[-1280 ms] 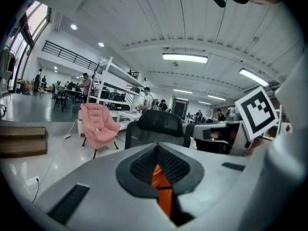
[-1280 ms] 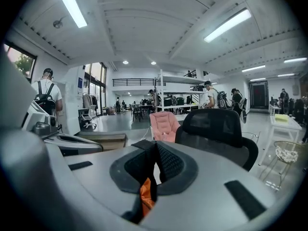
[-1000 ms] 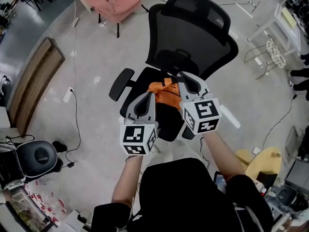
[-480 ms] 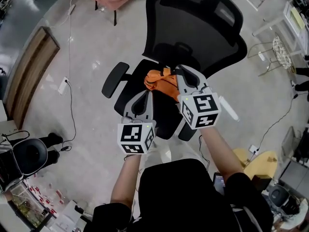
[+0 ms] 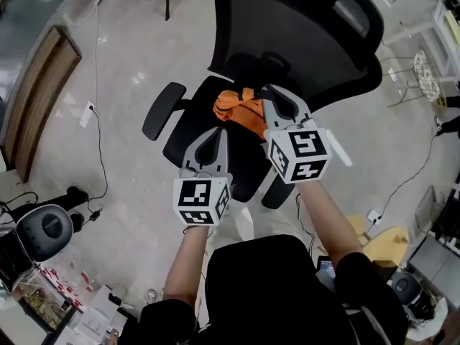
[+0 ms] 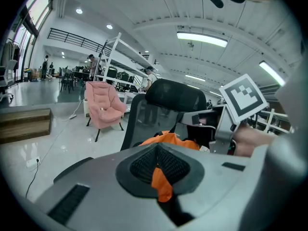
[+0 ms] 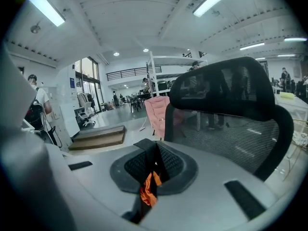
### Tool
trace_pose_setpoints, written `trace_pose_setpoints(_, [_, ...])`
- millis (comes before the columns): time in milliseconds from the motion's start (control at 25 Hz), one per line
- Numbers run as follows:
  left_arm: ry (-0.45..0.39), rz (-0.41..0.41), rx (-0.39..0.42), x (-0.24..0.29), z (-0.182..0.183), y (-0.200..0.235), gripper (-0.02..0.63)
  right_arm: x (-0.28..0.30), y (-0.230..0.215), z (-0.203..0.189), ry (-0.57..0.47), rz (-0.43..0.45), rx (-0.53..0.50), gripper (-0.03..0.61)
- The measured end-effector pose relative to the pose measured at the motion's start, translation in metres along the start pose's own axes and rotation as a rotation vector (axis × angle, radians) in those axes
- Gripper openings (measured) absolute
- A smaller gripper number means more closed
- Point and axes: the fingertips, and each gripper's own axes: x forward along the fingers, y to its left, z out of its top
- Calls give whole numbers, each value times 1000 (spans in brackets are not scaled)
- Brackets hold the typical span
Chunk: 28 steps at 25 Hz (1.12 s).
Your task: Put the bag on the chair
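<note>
Here, in the head view, one orange bag [image 5: 241, 110] hangs over the seat of one black chair [image 5: 302, 42]. It is held between the left gripper [image 5: 218, 134] and the right gripper [image 5: 267, 95], with both forearms stretched forward and tilted slightly down. In the left gripper view the jaws are clamped on orange bag cloth, and in the right gripper view they likewise pinch a fold of it.
</note>
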Motion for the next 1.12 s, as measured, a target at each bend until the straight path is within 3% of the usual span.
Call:
trace_pose_setpoints(480, [52,-3,-11,43,-23,16,11,47,-28,-21,24,5,42,0])
trace_pose_setpoints(1120, [105,-47,-16,89,-46,23,11,91,-71,-33,23,-65,-10,0])
